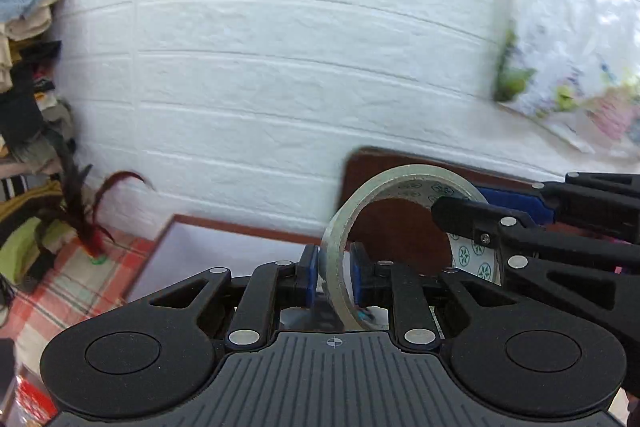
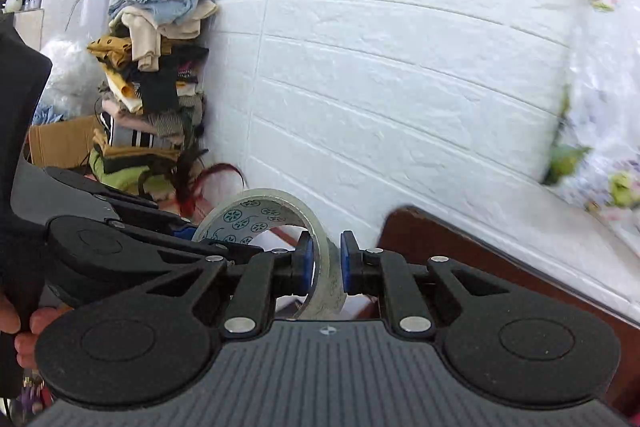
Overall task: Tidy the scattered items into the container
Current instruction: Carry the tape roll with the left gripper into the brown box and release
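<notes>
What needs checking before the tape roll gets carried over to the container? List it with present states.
1. Left gripper pads clamped on the clear tape roll: ok.
2. Right gripper pads clamped on the same roll's band: ok.
3. Roll lifted off any surface, held upright between both grippers: ok.
4. Container in view as a drop target: cannot tell; no container is identifiable in either view.
5. Space ahead toward the white brick wall free of obstacles: ok.
6. Remaining scattered items located: cannot tell.

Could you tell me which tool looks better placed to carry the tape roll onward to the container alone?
Neither clearly: left tool and right tool both pinch the tape roll's band. No container is identifiable.
</notes>
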Demonstrator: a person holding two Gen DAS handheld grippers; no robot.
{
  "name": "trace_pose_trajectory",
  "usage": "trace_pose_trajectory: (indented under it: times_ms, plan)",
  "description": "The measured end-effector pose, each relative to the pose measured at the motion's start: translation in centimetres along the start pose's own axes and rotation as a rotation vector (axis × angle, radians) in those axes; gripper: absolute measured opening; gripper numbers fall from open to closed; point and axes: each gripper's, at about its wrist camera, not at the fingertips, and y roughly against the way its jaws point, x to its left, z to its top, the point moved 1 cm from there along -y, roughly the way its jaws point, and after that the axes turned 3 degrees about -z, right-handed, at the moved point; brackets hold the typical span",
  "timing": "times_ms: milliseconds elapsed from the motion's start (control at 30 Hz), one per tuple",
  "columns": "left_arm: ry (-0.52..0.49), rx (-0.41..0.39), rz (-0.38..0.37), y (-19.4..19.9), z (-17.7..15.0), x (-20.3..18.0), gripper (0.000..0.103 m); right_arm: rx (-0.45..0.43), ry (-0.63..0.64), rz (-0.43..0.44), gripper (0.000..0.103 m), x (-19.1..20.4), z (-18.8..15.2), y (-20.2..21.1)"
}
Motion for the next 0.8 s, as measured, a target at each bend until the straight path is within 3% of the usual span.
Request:
trace_pose_trajectory:
  times_ms: [167,467,767,800]
  plan:
    - [0.027,0.049,0.087,-4.6,-0.6,4.1,0.015,0.058,-0.068,0.070,0.016,0.8,-0.8,-6.9]
    - [0.108,0.176,0.126,-13.5,-3.6,10.7,0.014,0.201,-0.168,0.145,0.017,1.6,-5.6,-17.7]
    - [0.143,0.263,0.182,-17.6,-5.6,14.1,0.014,0.257,-0.199,0.191,0.016,3.3,-8.1,-23.3]
    - [0.147,0.271,0.190,-17.8,-5.7,14.4,0.019,0.258,-0.202,0.196,0.016,3.4,-8.3,-23.7]
